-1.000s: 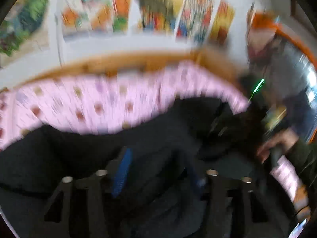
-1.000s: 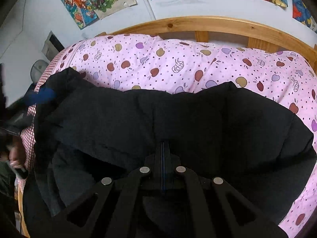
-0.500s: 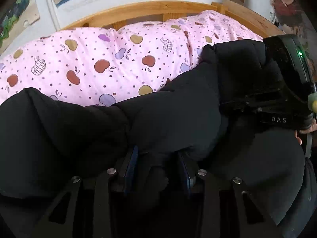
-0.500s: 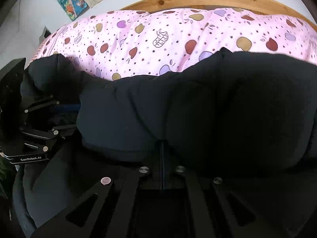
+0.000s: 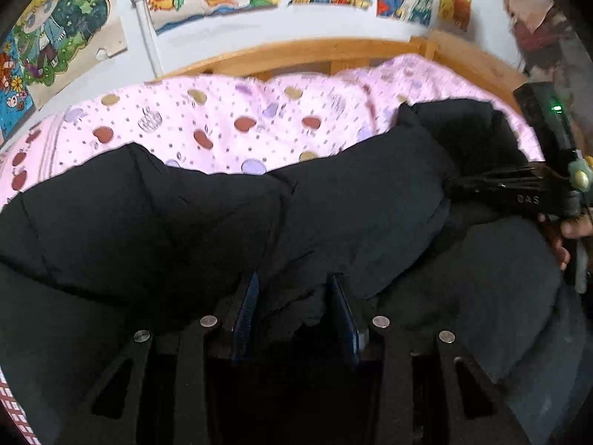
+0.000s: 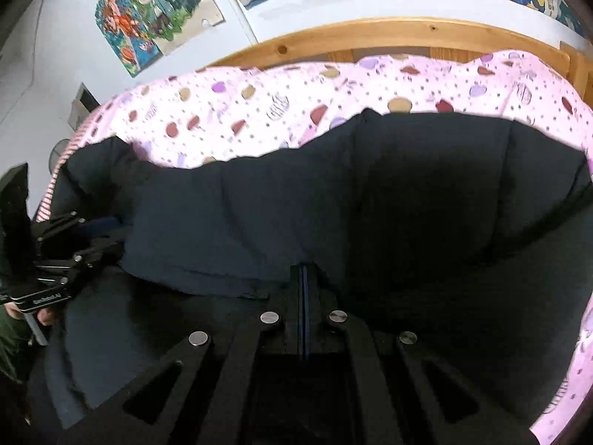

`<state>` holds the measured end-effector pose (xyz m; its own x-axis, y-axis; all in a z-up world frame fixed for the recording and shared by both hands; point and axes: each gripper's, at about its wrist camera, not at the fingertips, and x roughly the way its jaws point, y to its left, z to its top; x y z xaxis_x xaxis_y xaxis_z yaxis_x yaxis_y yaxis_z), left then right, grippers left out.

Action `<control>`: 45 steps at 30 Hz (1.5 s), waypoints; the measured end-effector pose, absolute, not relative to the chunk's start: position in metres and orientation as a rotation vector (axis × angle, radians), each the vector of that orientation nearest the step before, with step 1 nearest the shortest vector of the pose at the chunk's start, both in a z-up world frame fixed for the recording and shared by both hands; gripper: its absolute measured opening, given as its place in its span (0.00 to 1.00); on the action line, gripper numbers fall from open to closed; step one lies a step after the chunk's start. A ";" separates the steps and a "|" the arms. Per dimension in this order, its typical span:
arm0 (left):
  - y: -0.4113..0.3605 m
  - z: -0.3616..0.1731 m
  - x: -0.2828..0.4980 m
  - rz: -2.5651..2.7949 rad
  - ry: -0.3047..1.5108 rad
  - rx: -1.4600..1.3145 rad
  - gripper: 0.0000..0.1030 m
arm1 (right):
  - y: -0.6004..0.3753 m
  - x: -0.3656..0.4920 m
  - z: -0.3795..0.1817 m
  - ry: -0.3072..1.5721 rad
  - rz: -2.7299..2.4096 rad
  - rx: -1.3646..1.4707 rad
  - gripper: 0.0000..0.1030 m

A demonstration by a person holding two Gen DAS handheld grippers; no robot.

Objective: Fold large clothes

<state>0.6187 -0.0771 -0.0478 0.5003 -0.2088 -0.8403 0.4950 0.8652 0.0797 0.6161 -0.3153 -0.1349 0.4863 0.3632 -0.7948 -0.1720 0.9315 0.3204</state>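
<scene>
Left wrist view shows the left gripper point(image 5: 292, 296) with its blue-lined jaws partly apart and a thick bunch of the black padded jacket point(image 5: 222, 222) pinched between them. The right gripper point(image 5: 493, 185) comes in from the right edge of that view, holding the same folded edge. In the right wrist view the right gripper point(image 6: 304, 285) has its jaws pressed fully together, with a thin hem of the jacket point(image 6: 407, 193) caught in them, as far as the dark cloth lets me tell.

The jacket lies on the pink fruit-print duvet point(image 5: 222, 129) of a wooden bed point(image 5: 315, 53), its long axis running left to right across both views, parallel to the headboard. Which end is the collar I cannot tell.

The step in hand looks like carrying one long edge over the body of the coat to make a lengthwise fold. Next, both hands should lay the edge down level, lined up with the layer beneath, then let go together so the padding does not spring back.
</scene>
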 end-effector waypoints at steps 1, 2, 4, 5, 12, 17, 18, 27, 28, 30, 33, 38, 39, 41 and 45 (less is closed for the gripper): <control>-0.081 -0.052 0.622 -0.420 0.966 0.357 0.38 | -0.312 0.613 -0.136 1.022 0.321 0.200 0.00; -0.087 -0.053 0.621 -0.400 0.960 0.389 0.38 | -0.310 0.613 -0.138 1.032 0.309 0.186 0.00; -0.089 -0.046 0.619 -0.391 0.937 0.378 0.38 | -0.309 0.612 -0.131 1.023 0.299 0.177 0.00; -0.087 -0.041 0.616 -0.390 0.923 0.362 0.38 | -0.310 0.606 -0.122 1.004 0.293 0.183 0.01; -0.060 0.010 0.583 -0.300 0.836 0.259 0.52 | -0.300 0.559 -0.058 0.847 0.199 0.012 0.62; -0.048 0.049 0.554 -0.273 0.758 0.169 0.79 | -0.311 0.533 -0.013 0.772 0.147 -0.012 0.63; -0.045 0.056 0.545 -0.271 0.739 0.153 0.82 | -0.313 0.531 -0.005 0.760 0.142 -0.003 0.66; -0.033 0.107 0.487 -0.286 0.636 0.082 1.00 | -0.324 0.472 0.043 0.654 0.099 0.039 0.93; -0.031 0.113 0.477 -0.295 0.622 0.066 1.00 | -0.325 0.464 0.048 0.644 0.097 0.049 0.94; -0.028 0.123 0.462 -0.299 0.603 0.048 1.00 | -0.326 0.449 0.056 0.626 0.097 0.062 0.99; -0.022 0.136 0.436 -0.293 0.576 0.045 1.00 | -0.329 0.423 0.068 0.602 0.093 0.069 0.98; -0.018 0.148 0.401 -0.284 0.527 0.073 1.00 | -0.328 0.385 0.081 0.573 0.091 0.054 0.99; -0.015 0.150 0.394 -0.281 0.521 0.070 1.00 | -0.327 0.378 0.082 0.570 0.087 0.051 0.99; -0.011 0.153 0.381 -0.279 0.509 0.058 1.00 | -0.326 0.363 0.086 0.566 0.081 0.047 0.99; -0.005 0.157 0.357 -0.284 0.486 0.069 1.00 | -0.319 0.336 0.093 0.554 0.081 0.035 0.99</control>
<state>0.3567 -0.0054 0.1575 0.8457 -0.2526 -0.4701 0.2853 0.9584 -0.0017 0.3357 -0.3185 0.0927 0.8473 0.0866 -0.5240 -0.0675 0.9962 0.0556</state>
